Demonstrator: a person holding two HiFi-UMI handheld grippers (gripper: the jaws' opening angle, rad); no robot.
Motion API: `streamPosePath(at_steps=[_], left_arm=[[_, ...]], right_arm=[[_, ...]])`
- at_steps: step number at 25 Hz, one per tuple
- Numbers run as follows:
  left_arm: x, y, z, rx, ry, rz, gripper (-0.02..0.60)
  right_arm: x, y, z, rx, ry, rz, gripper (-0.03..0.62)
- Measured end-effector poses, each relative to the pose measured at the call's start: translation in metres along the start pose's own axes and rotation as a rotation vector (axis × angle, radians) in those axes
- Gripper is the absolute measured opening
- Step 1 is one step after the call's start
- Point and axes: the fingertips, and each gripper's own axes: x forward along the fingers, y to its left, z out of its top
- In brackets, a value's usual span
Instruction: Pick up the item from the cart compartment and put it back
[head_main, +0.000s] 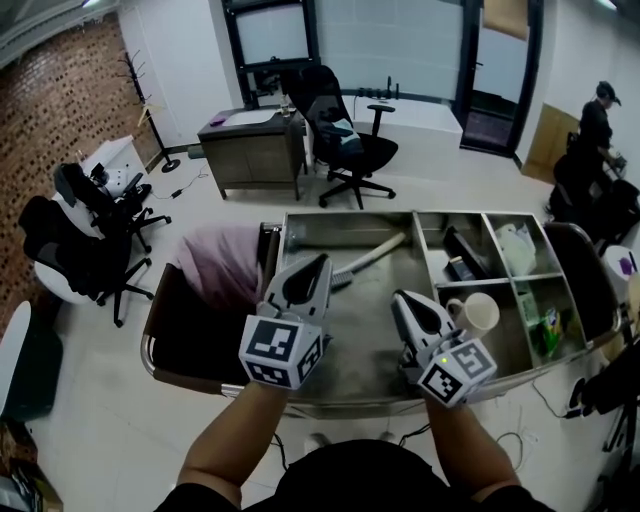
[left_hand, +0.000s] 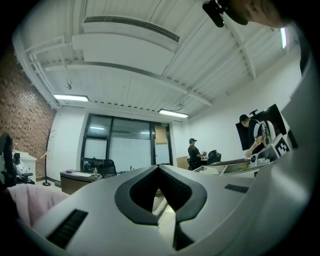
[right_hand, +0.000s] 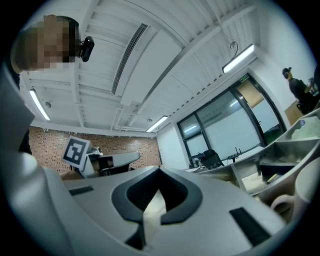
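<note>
A: Head view first. What does the cart (head_main: 340, 215) hold?
B: The big left compartment has a long-handled tool (head_main: 365, 258) lying slantwise on its floor, with the dark head nearer and the pale handle running far and right. To its right are four small compartments. The far left one holds a black object (head_main: 462, 250), the far right one a white bag (head_main: 516, 247), the near left one a mug (head_main: 478, 314) and the near right one a green packet (head_main: 546, 330). A pink cloth (head_main: 218, 262) lies in the dark bin (head_main: 165, 330) at the cart's left end.
A: And the grippers?
B: The left hand-held gripper (head_main: 318, 263) is over the big compartment, its tip close by the tool's head. The right hand-held gripper (head_main: 400, 298) is just left of the mug.
A: Left gripper view?
B: The left hand-held gripper (left_hand: 159, 167) has its jaws tip to tip with nothing between them. The pink cloth (left_hand: 30, 200) shows low on the left.
A: Right gripper view?
B: The right hand-held gripper (right_hand: 160, 171) is closed too, and empty. The mug (right_hand: 300, 187) sits low on the right. The tool lies unheld in its compartment.
</note>
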Motion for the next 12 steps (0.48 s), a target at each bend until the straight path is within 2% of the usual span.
streamPosePath(at_steps=[5, 9, 12], left_arm=[[-0.024, -0.013, -0.020, -0.044, 0.003, -0.006, 0.000], [-0.032, -0.020, -0.027, -0.024, -0.020, -0.001, 0.000], [-0.037, -0.019, -0.032, -0.041, -0.026, 0.011, 0.000]], right_arm=[[0.000, -0.001, 0.000, 0.001, -0.003, -0.006, 0.015], [-0.001, -0.001, 0.000, -0.022, 0.004, -0.008, 0.015], [0.000, 0.001, 0.000, -0.057, 0.009, -0.012, 0.014]])
